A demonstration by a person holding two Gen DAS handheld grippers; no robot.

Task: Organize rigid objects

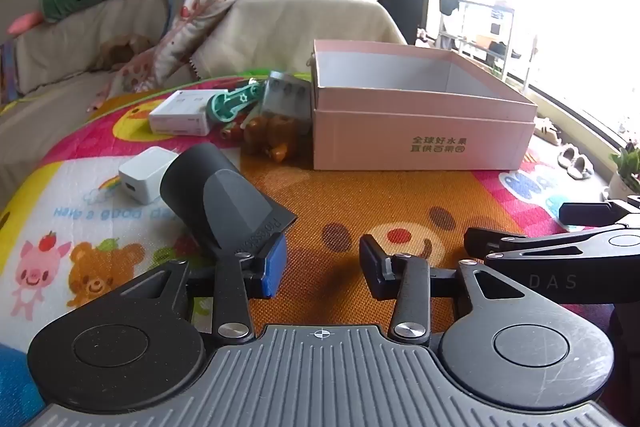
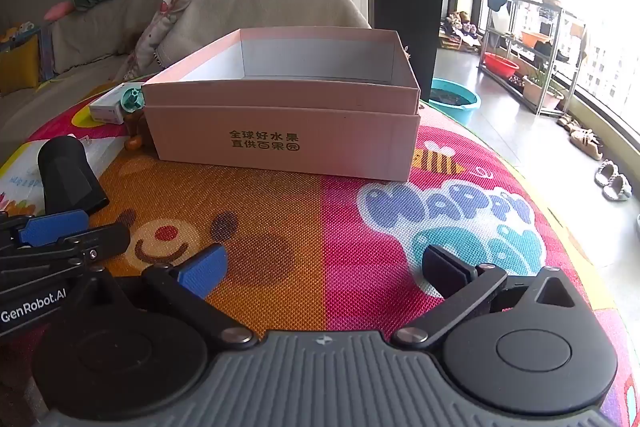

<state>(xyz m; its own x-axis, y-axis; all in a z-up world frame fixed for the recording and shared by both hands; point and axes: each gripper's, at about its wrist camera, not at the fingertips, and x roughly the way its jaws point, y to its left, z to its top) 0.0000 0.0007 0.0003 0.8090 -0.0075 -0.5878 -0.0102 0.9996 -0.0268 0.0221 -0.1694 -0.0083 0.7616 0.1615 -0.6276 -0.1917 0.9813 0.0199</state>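
Note:
An open pink cardboard box (image 1: 420, 131) with an empty white inside stands on the play mat; it also shows in the right wrist view (image 2: 280, 135). A dark grey dryer nozzle (image 1: 224, 199) lies just ahead of my left gripper's blue left finger; it also shows in the right wrist view (image 2: 68, 175). A white charger (image 1: 144, 173), a white flat box (image 1: 180, 117), a teal plastic tool (image 1: 232, 103), a grey case (image 1: 286, 97) and amber pieces (image 1: 272, 137) lie left of the box. My left gripper (image 1: 322, 265) is open and empty. My right gripper (image 2: 322, 271) is open and empty over the mat.
The colourful play mat (image 2: 360, 227) covers the surface. A sofa with a blanket (image 1: 280, 11) stands behind it. A teal basin (image 2: 454, 99), a metal rack (image 2: 532, 59) and slippers (image 2: 612, 181) are on the floor at right. My right gripper shows at the left view's right edge (image 1: 560, 239).

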